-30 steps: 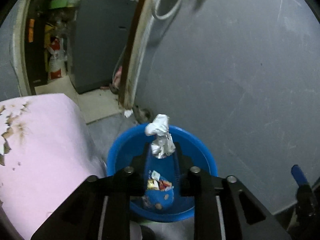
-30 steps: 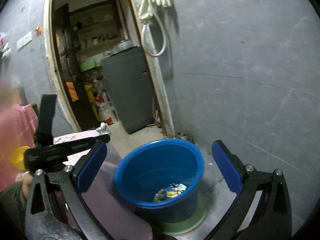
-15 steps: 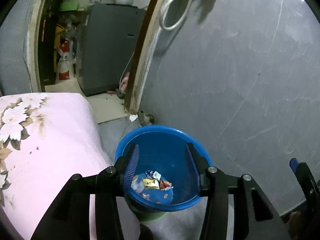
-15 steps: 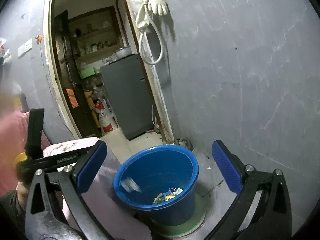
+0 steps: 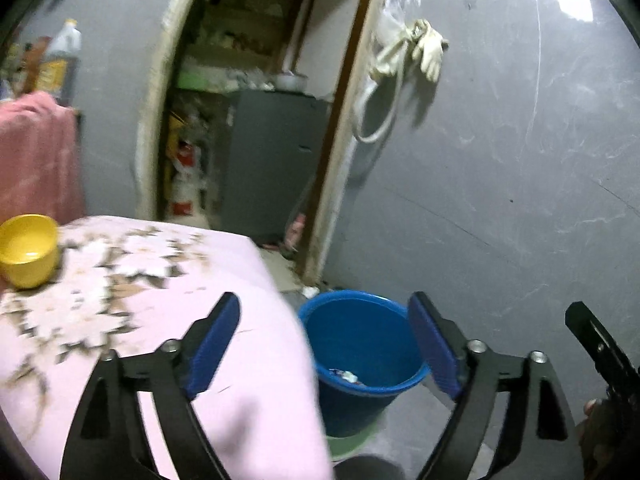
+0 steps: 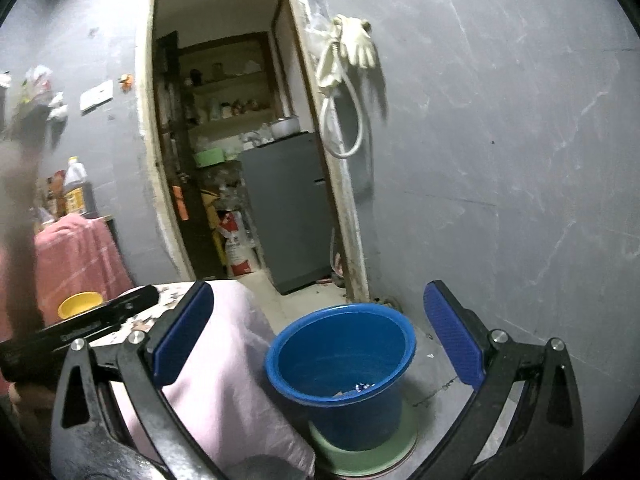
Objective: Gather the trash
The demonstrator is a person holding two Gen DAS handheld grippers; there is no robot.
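Bucket (image 6: 340, 364) on the floor right of the table (image 5: 224, 344), trash (image 5: 346, 376) inside

The left gripper (image 5: 324, 344) is held with jaws spread wide, having just been opening, and nothing is gripped between them; the right gripper (image 6: 318, 334) is likewise held wide apart and empty, pointed slightly downward.

Your blue bucket (image 6: 340, 356) at six o'clock looks like smooth, glossy plastic; the pink floral cloth (image 5: 160, 300) at eight looks soft and matt; the grey wall (image 6: 500, 160) at three looks rough, scuffed.
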